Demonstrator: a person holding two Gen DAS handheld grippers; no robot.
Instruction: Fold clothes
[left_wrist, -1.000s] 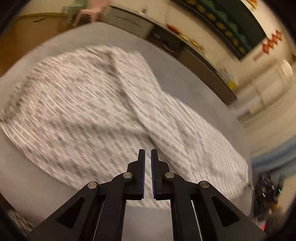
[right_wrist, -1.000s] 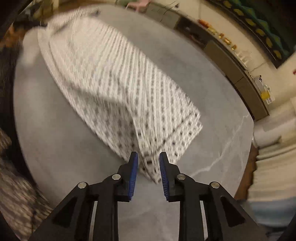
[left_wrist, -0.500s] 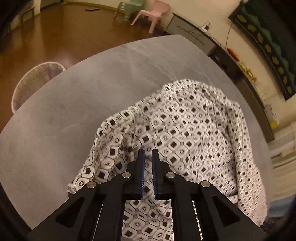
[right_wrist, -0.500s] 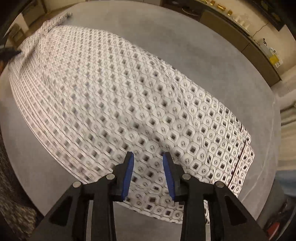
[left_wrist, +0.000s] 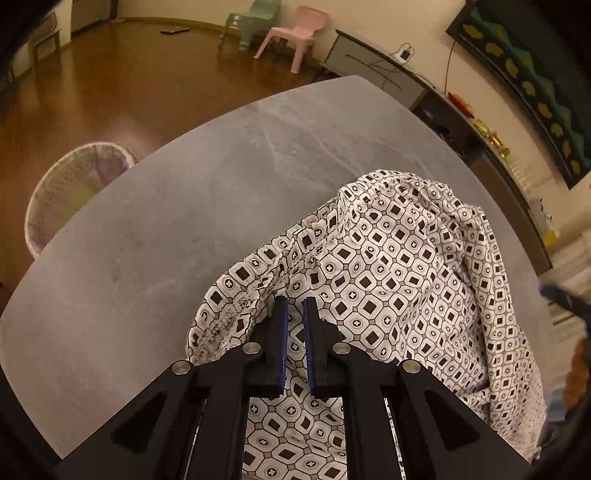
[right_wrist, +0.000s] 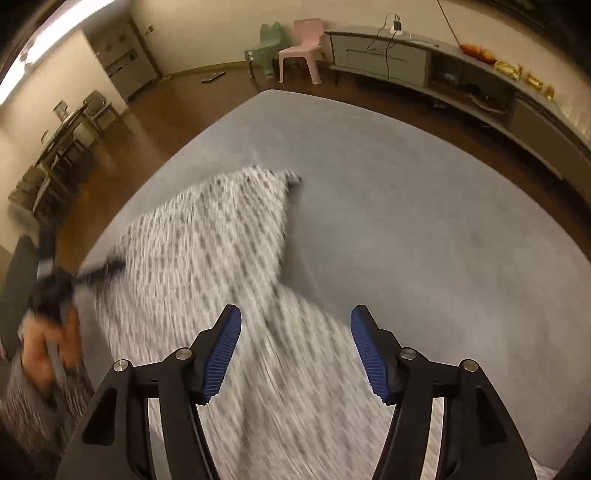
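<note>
A white garment with a black geometric print (left_wrist: 399, 280) lies rumpled on the grey table (left_wrist: 184, 221). My left gripper (left_wrist: 294, 306) hovers over its near left edge, fingers almost together with a narrow gap; no cloth shows between the blue pads. In the right wrist view the same garment (right_wrist: 207, 266) is motion-blurred and spread toward the left. My right gripper (right_wrist: 295, 321) is wide open and empty above the cloth's near part. The left gripper and a hand show blurred at the left in the right wrist view (right_wrist: 96, 273).
A white wicker basket (left_wrist: 70, 192) stands on the wooden floor left of the table. A pink chair (left_wrist: 295, 35) and a green chair (left_wrist: 255, 18) stand far back. A low grey cabinet (right_wrist: 424, 62) runs along the wall.
My right gripper has opened wide and swung, its view now blurred. My left gripper has moved from above the spread cloth to its left edge and stayed nearly closed.
</note>
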